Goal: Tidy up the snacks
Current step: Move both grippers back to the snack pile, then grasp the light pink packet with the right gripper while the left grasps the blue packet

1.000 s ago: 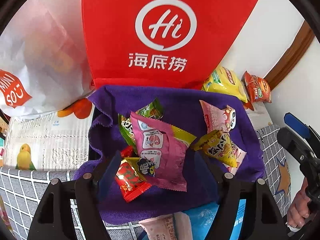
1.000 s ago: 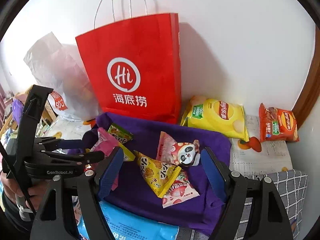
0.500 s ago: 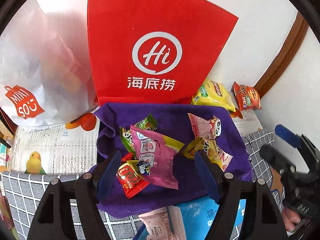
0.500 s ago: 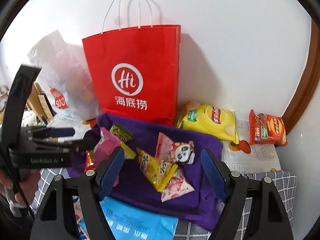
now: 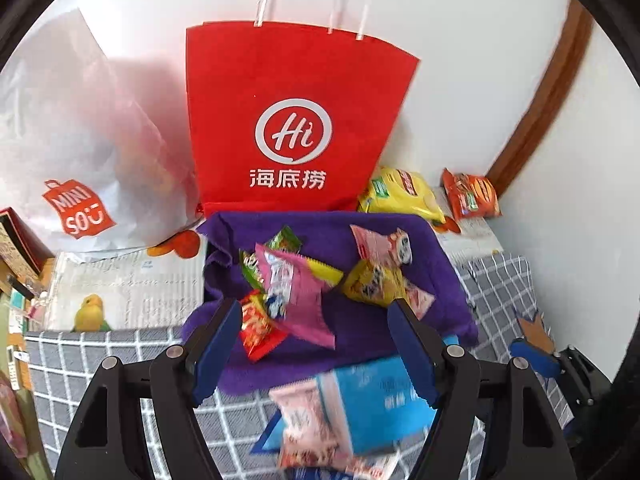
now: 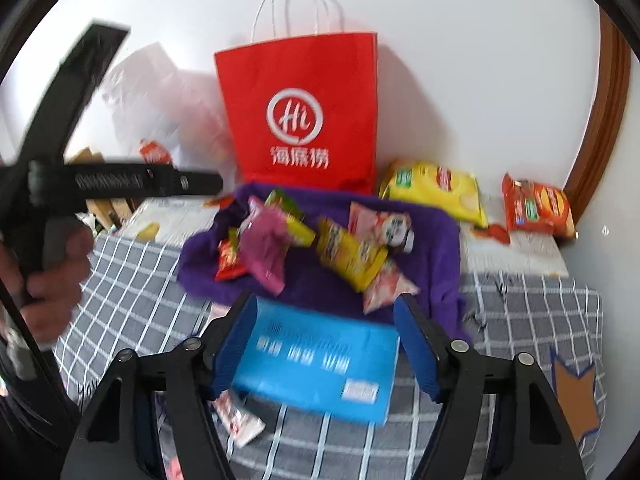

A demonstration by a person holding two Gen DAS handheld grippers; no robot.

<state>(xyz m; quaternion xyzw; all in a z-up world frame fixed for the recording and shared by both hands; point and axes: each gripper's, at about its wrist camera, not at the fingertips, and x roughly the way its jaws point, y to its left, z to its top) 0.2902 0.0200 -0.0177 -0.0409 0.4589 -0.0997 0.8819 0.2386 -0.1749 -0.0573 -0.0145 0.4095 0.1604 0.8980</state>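
White wall backs a table covered by a grey checked cloth (image 6: 132, 300). At far left stands a white plastic bag (image 5: 80, 152), then a red paper bag (image 5: 292, 120) upright against the wall. In front of it lies a purple towel (image 5: 360, 340) carrying the small snack packets: a red one (image 5: 258, 328), a pink one (image 5: 296, 292), a yellow one (image 5: 372, 286) (all loose, overlapping). A blue pack (image 6: 316, 364) lies at the towel's near edge. Further right, a yellow chip bag (image 6: 436, 190) and an orange chip bag (image 6: 538, 210) rest by the wall. The left gripper (image 5: 314, 350) and right gripper (image 6: 324, 346) both hover wide, holding nothing.
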